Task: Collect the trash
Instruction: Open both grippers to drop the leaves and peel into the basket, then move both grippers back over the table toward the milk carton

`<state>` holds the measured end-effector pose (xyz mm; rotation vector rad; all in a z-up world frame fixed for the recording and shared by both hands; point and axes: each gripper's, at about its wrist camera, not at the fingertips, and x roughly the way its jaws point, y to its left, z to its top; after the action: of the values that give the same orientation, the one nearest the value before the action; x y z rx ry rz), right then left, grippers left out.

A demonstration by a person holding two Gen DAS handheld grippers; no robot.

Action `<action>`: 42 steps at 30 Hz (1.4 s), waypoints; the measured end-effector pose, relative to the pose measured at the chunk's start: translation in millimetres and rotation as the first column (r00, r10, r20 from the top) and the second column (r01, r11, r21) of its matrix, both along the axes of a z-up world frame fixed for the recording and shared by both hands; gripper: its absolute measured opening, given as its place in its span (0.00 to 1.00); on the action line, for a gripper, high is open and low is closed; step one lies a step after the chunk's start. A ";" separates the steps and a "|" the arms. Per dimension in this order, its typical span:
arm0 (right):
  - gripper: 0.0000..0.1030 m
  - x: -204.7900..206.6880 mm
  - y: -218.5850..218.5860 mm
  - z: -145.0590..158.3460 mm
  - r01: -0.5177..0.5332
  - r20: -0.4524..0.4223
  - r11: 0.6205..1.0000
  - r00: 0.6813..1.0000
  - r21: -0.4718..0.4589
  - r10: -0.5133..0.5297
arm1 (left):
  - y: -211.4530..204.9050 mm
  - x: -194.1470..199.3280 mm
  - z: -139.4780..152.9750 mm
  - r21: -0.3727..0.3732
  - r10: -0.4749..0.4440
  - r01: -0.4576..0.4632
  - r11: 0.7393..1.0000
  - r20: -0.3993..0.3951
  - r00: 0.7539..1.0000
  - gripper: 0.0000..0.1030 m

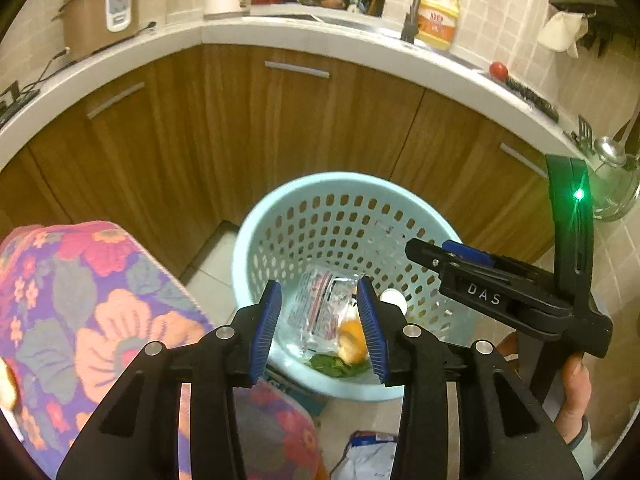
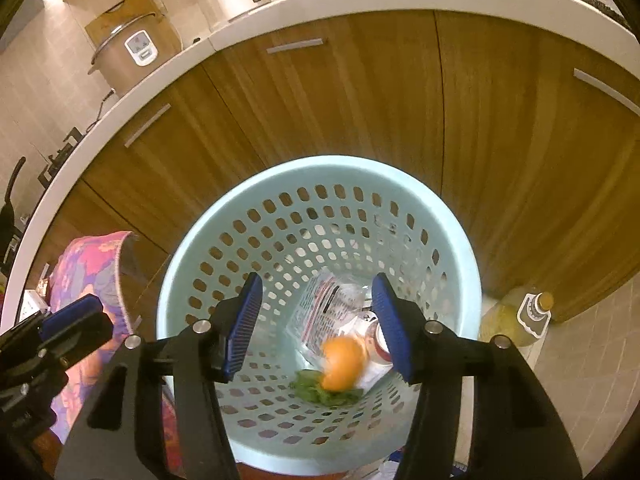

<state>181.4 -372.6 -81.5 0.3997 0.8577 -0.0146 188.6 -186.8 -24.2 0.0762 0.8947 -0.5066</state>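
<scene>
We are in a kitchen, wood cabinet doors under a curved white bench [image 2: 280, 4], and on the floor before them a pale blue perforated basket [image 2: 452, 216]. Both grippers hang over its mouth, pointing down into it. The right gripper [image 2: 320, 324] has its jaws apart with nothing between them; the left gripper [image 1: 324, 320] likewise stands open and empty. The trash lies at the bottom, straight ahead of and below both sets of jaws: one clear printed wrapper [image 2: 320, 304], one orange peel [image 2: 344, 362], one green leaf [image 2: 308, 390] and one small white cup-like thing [image 1: 394, 299], which we cannot identify. The right hand seems the more centred over the basket. More trash looks still uncollected: one crumpled packet [image 1: 368, 456] on the floor near the left gripper, outside the basket. A flowered cloth [image 1: 100, 300] lies to the left.
</scene>
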 end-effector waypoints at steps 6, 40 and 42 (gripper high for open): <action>0.52 -13.0 27.2 29.2 -0.042 0.059 0.999 0.997 -0.034 0.044 | 25.0 -18.8 21.4 -0.031 0.032 -0.030 0.999 0.049 0.998 0.37; 0.52 -27.1 334.1 114.8 -0.508 0.157 0.842 0.830 -0.180 0.535 | 347.0 -106.9 68.9 0.144 0.393 -0.469 0.871 0.367 0.843 0.74; 0.52 -23.7 353.0 111.2 -0.527 0.142 0.827 0.819 -0.197 0.556 | 370.9 -99.6 62.8 0.122 0.415 -0.476 0.871 0.336 0.845 0.75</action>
<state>157.6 -19.6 29.8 -0.0003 0.7457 0.4854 89.0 184.0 38.5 0.1210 0.6311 0.0412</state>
